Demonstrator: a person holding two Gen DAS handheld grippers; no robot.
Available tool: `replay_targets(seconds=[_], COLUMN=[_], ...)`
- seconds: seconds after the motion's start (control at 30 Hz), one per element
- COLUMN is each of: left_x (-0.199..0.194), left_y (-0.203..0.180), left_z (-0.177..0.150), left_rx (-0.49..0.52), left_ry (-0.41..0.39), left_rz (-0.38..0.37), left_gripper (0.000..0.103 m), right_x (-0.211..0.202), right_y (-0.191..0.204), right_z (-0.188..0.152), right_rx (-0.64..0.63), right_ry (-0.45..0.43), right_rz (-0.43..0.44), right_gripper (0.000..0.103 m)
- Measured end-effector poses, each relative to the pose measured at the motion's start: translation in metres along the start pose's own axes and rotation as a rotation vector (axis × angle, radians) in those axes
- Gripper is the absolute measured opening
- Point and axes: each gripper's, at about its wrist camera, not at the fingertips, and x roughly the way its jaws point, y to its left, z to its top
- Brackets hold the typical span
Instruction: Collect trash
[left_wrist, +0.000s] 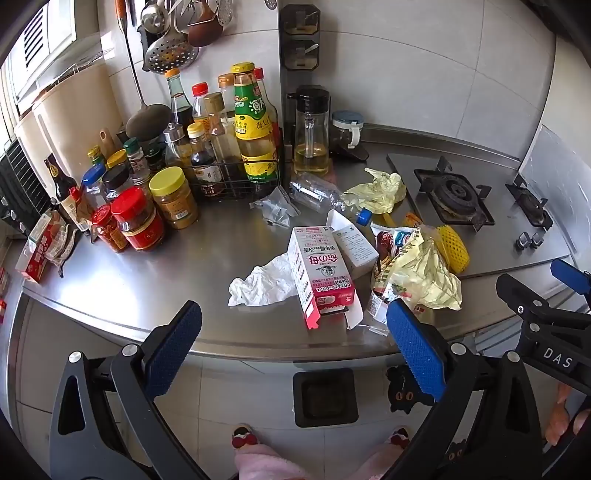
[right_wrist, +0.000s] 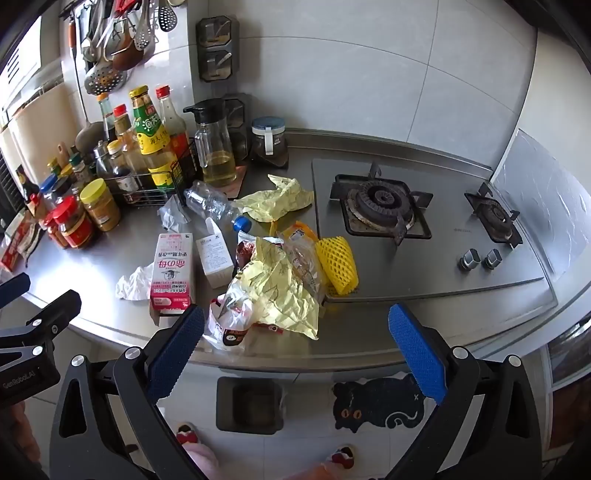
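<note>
Left wrist: pink carton (left_wrist: 325, 273) flap torn, perhaps empty; both grippers' fingers (left_wrist: 173, 347) spread.

The pink carton (left_wrist: 325, 273) bore "命の母". The yellow-labelled bottle (left_wrist: 255, 122) read "海天". The right gripper's body (left_wrist: 554, 360) was marked "DAS"; the left gripper's body (right_wrist: 22, 380) read "GenRobot.AI".

Pink carton (left_wrist: 325, 273) lies beside crumpled tissue (left_wrist: 262, 282).

Steel counter (left_wrist: 122, 295) running along grey tiled wall (left_wrist: 424, 74). Gas hob (right_wrist: 424, 221) sitting at counter's right end. Ladles (left_wrist: 173, 44) hanging at back left corner. Daylight reflecting off steel. Pale tiled floor (left_wrist: 240, 398) showing below front edge.
</note>
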Motion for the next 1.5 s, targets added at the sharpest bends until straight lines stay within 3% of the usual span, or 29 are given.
replay_targets(seconds=[1.5], left_x=[0.0022], left_y=[0.0052], left_z=[0.0016], left_rx=[-0.007], left_ry=[-0.004], left_rz=[0.003], left_gripper=[0.095], right_x=[0.003], right_y=[-0.0038], right_z=[0.0051], right_rx=[0.008], right_ry=[-0.002], right_rz=[0.002], right_gripper=[0.1])
